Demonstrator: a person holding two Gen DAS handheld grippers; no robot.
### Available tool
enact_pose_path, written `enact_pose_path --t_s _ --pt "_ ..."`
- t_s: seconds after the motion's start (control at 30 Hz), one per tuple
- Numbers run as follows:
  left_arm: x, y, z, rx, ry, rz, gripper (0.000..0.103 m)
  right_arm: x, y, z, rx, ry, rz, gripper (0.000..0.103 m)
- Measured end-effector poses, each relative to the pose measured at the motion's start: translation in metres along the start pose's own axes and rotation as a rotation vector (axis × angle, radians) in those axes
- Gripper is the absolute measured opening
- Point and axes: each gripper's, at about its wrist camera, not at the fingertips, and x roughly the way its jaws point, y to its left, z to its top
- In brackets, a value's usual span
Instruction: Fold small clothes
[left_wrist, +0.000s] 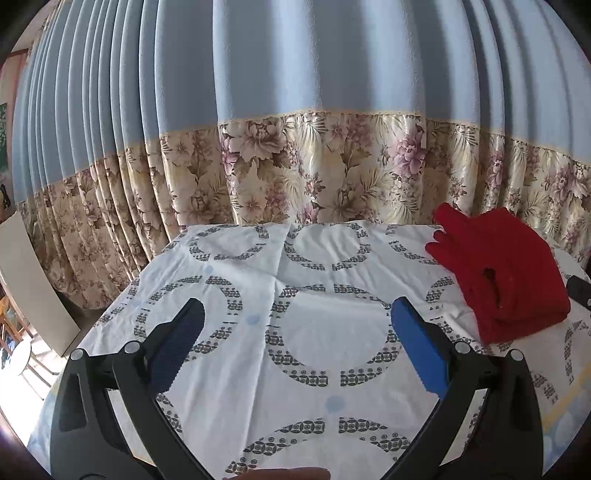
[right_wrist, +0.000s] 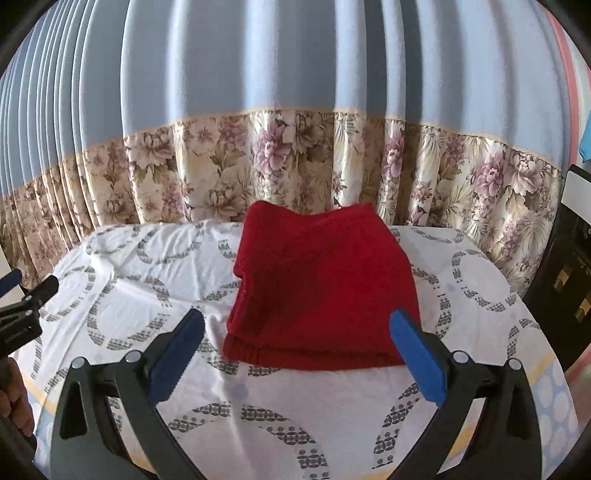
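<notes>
Left gripper (left_wrist: 297, 341): blue ribbed rubber pads (left_wrist: 419, 350) spread wide on black plastic arms w/ metal rivets, nothing between them, hovering over bare sheet. Right gripper (right_wrist: 297, 350): same build, fingers also spread wide, nothing held; its right pad overlaps the near right corner of the red garment (right_wrist: 321, 291) in view, can't tell if touching.

Red garment is folded into a thick, roughly square stack w/ soft, fuzzy knit-like texture; a gathered elastic hem runs along its near edge. It lies flat on the sheet, straight ahead of the right gripper and toward the table's back-right; from the left wrist cam it sits off to the right, w/ a rounded flap sticking up at the far corner.

Sheet (left_wrist: 314, 332) covering the table: white cotton-like cloth, creased, printed w/ grey rings made of small dots, pale blue spots here and there.

Behind: pleated curtain (left_wrist: 314, 110), matte blue on top, glossy beige floral band below, hanging just past the table's far edge. Left gripper's tips show at the left edge of the right cam.
</notes>
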Motion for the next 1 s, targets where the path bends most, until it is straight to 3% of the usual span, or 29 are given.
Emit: enact_pose_path --t_s 0.17,0.57,1.0 --pt "0.008 -0.003 -0.003 0.027 0.031 0.030 0.100 0.002 0.000 -0.001 0.003 0.009 0.004 0.100" --pt "0.008 -0.012 -0.006 0.050 0.055 -0.047 0.100 0.004 -0.001 -0.001 0.008 0.021 -0.005 0.100" --pt "0.006 -0.012 -0.007 0.046 0.046 -0.016 0.100 0.004 0.002 -0.001 -0.001 0.019 0.003 0.100"
